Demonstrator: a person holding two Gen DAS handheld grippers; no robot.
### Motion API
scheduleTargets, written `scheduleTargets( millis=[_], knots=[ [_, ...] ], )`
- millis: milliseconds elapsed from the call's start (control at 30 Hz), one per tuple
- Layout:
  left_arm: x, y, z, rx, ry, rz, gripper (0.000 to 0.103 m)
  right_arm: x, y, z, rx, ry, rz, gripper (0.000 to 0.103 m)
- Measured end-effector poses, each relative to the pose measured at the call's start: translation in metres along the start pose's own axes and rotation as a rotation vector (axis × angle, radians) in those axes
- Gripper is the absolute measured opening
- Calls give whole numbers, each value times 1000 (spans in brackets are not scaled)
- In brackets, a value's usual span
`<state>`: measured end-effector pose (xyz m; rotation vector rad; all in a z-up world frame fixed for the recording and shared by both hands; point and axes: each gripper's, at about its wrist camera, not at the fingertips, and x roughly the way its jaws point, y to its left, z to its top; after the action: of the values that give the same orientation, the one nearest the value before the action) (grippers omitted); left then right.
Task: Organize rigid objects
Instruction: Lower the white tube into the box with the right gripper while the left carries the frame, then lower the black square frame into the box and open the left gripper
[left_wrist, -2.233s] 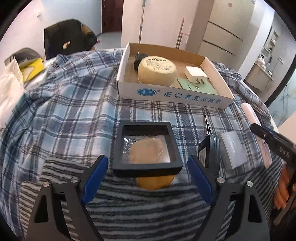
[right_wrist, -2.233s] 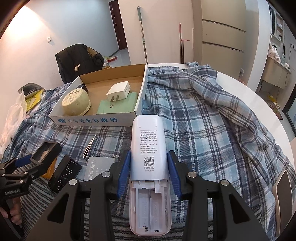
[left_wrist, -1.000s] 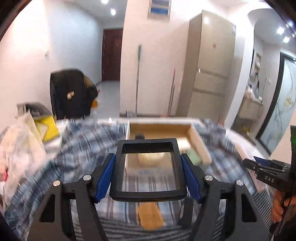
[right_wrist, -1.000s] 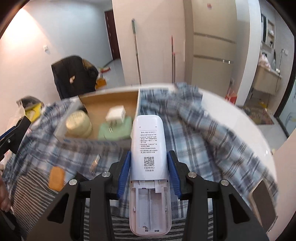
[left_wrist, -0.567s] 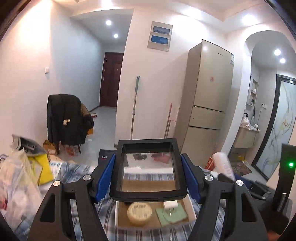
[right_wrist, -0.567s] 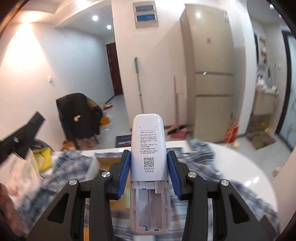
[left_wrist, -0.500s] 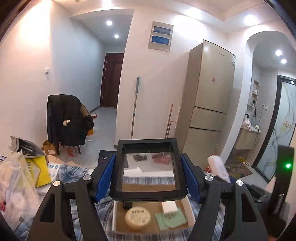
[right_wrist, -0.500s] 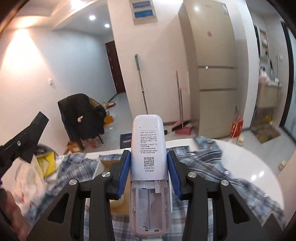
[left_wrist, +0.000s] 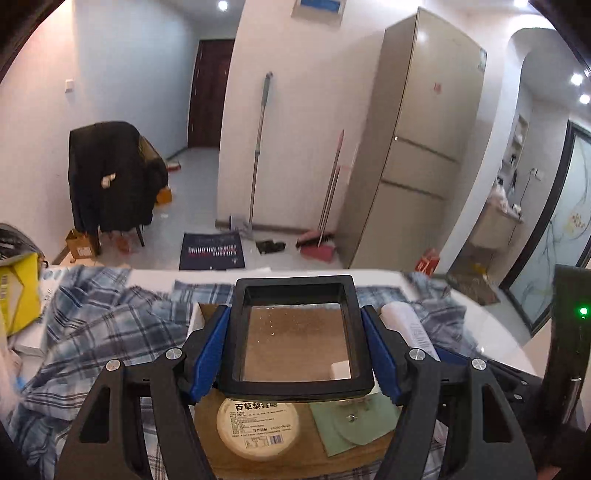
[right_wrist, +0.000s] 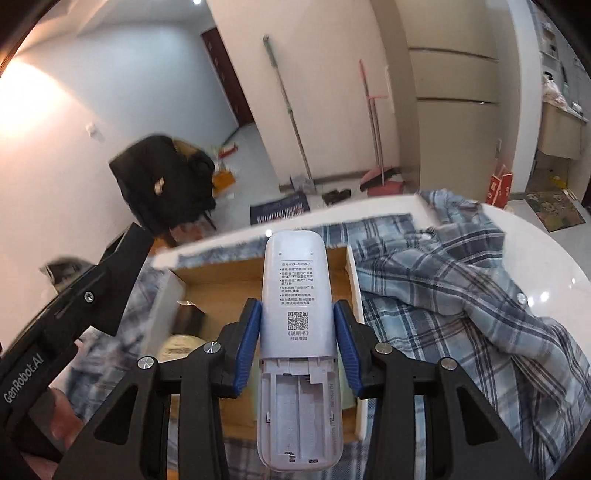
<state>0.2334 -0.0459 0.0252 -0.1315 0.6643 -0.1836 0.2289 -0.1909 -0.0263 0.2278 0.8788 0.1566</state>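
Jaws of the left gripper (left_wrist: 298, 352) are pinching a black square display frame (left_wrist: 297, 334) by its left and right edges, its clear window facing the camera. In the left wrist view the frame hangs above the cardboard box (left_wrist: 295, 454), which lies directly below and slightly nearer than the jaws. In the box a round cream tin (left_wrist: 258, 428) sits left of a green card (left_wrist: 351, 421), and a white plug adapter (left_wrist: 340, 369) shows through the window. The far half of the box floor looks bare, so I judge a straight descent there will serve. A plaid cloth (left_wrist: 103, 332) covers the bench (left_wrist: 480, 325) around the box. Compared with half a second ago, the camera tips further down and the box fills more of the lower view; two seconds ago the frame lay flat on the cloth.

From the right wrist view, the right gripper (right_wrist: 298, 345) clamps a white remote control (right_wrist: 297, 317) at mid-length, back side up, battery bay open and empty. Its long axis runs near to far, parallel to the box's right wall (right_wrist: 356, 332), over the box's right side. The left gripper's body shows at far left. Half a second ago the box was barely in view; now the remote is over it. Both hands seem equally close to the box.
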Motion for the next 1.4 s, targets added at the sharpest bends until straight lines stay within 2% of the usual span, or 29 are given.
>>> scheduleTargets(
  millis=[167,300,433,533,600,667,767,867,1000,1200,1400],
  knots=[
    [23,3,-11,-2,57,-7,72,29,-11,-7,19,80,2,39],
    [31,0,-16,20,69,7,72,37,-12,-11,28,107,10,39],
    [33,-1,-19,28,74,8,72,42,-10,-14,0,109,-24,39],
    [34,-4,-19,35,77,15,72,39,-7,-13,-18,90,-31,41],
    [37,-4,-21,38,82,14,72,31,-5,-11,-44,48,-62,49],
    [38,-3,-21,37,85,12,72,17,-2,-6,-65,30,-102,49],
    [40,-1,-23,36,85,6,72,-8,-8,4,-51,-35,-92,50],
    [48,-3,-27,42,105,-7,72,-17,-18,13,-34,-77,-141,53],
    [64,-6,-37,57,162,-8,72,-12,-26,15,1,-54,-159,53],
    [69,-8,-43,82,155,14,72,-5,-20,10,-29,-25,-159,53],
    [77,-4,-45,56,172,1,72,-3,-21,9,-37,-11,-158,53]
  ],
)
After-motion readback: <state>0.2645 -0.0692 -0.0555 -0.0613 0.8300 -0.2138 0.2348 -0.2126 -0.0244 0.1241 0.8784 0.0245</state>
